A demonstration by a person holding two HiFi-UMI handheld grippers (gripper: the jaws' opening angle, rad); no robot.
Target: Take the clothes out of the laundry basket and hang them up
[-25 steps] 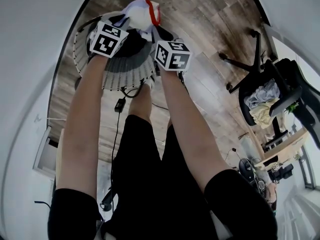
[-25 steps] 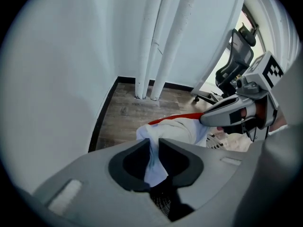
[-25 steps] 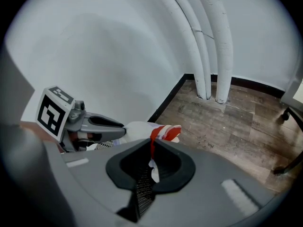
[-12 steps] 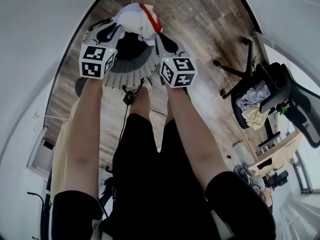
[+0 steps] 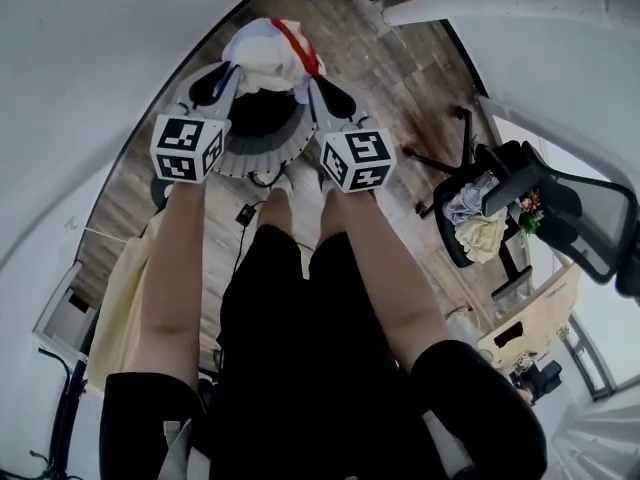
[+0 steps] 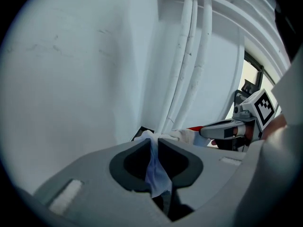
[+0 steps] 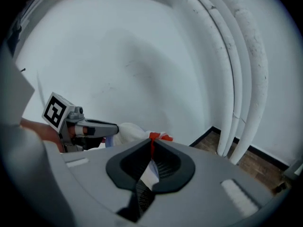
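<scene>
Okay, both grippers are up in front of the person with one garment strung between them. Left gripper (image 5: 233,66) is pinched shut on a white fabric garment with a red trim (image 5: 266,46). In the left gripper view a pale fold of it runs down through the closed jaws and hangs out below them. Right gripper (image 5: 306,80) is likewise clamped on the same garment, at its red-trimmed edge (the right gripper view shows the red strip caught right at the jaw tips, with white cloth trailing beneath). The garment sits bunched between the two sets of tips, held up off the round white slatted laundry basket (image 5: 262,155); in the head view it shows over the basket's far rim.

Dark clothing (image 5: 256,114) lies inside the basket. The basket stands on a brown wood-plank floor (image 5: 400,68) just beyond the person's feet, close to a plain white wall (image 5: 80,58). Two white pipes (image 6: 191,56) run up that wall side by side, and both gripper views face them.

Off to the person's right, well apart from the basket, is a black mesh office chair (image 5: 520,203) with pale crumpled clothes (image 5: 475,226) piled on its seat. Each gripper's marker cube sits just above the person's bare forearm.
</scene>
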